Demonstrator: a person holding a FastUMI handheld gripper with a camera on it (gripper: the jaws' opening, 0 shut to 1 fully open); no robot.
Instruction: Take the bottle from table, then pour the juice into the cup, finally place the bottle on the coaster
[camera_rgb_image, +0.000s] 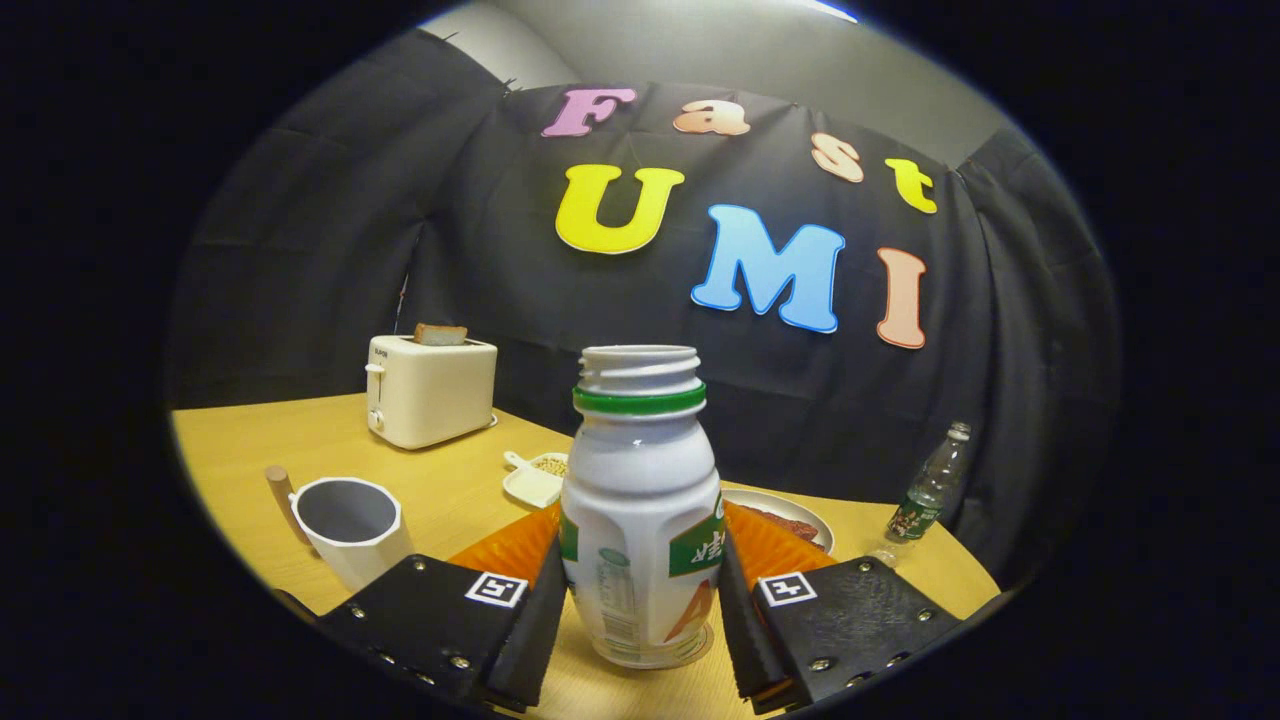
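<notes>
My claw (640, 610) brackets the bottle (640, 510), a finger close at each side of its lower body, though I cannot tell whether either presses on it. The bottle stands upright on the counter (440, 480) (cap off, mouth open), with an orange coaster (515, 548) just behind it. The cup (352, 528) sits left of the bottle, the toaster (430, 388) beyond that cup.
</notes>
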